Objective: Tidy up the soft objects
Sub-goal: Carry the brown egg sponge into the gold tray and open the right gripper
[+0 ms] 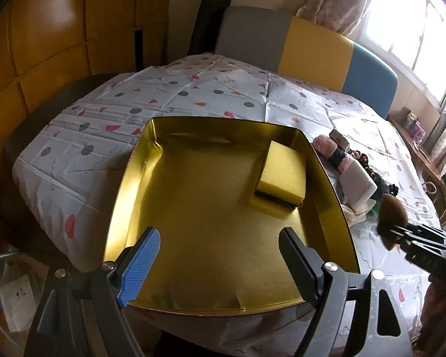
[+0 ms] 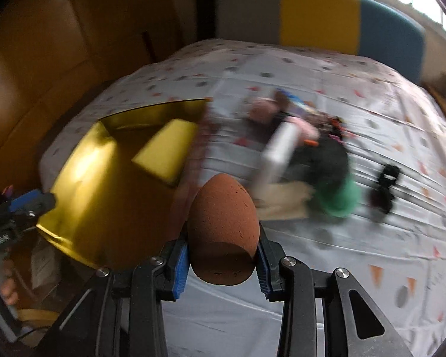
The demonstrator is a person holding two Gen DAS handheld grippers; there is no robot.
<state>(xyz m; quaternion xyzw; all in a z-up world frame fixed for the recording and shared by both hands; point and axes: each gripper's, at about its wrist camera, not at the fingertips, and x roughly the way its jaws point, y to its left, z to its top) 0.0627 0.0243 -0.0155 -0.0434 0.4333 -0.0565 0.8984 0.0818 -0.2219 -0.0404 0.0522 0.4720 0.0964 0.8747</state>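
Observation:
A brown egg-shaped sponge [image 2: 224, 232] sits between the blue pads of my right gripper [image 2: 223, 263], which is shut on it above the tablecloth. From the left wrist view the same sponge [image 1: 391, 212] shows at the right, held just past the right rim of the gold tin tray [image 1: 327, 196]. A yellow sponge [image 1: 282, 175] lies in the tray's far right corner. My left gripper [image 1: 220, 248] hovers open over the tray's near edge with nothing between its fingers. A heap of soft items [image 2: 312, 154] lies on the cloth right of the tray, blurred in the right wrist view.
A white block [image 1: 358, 184], pink fluffy pieces [image 1: 324, 145] and dark hair ties [image 1: 362, 157] lie in the heap. A patterned tablecloth [image 1: 193, 95] covers the table. A grey, yellow and blue chair back [image 1: 312, 47] stands behind it. A window [image 1: 413, 29] is at the far right.

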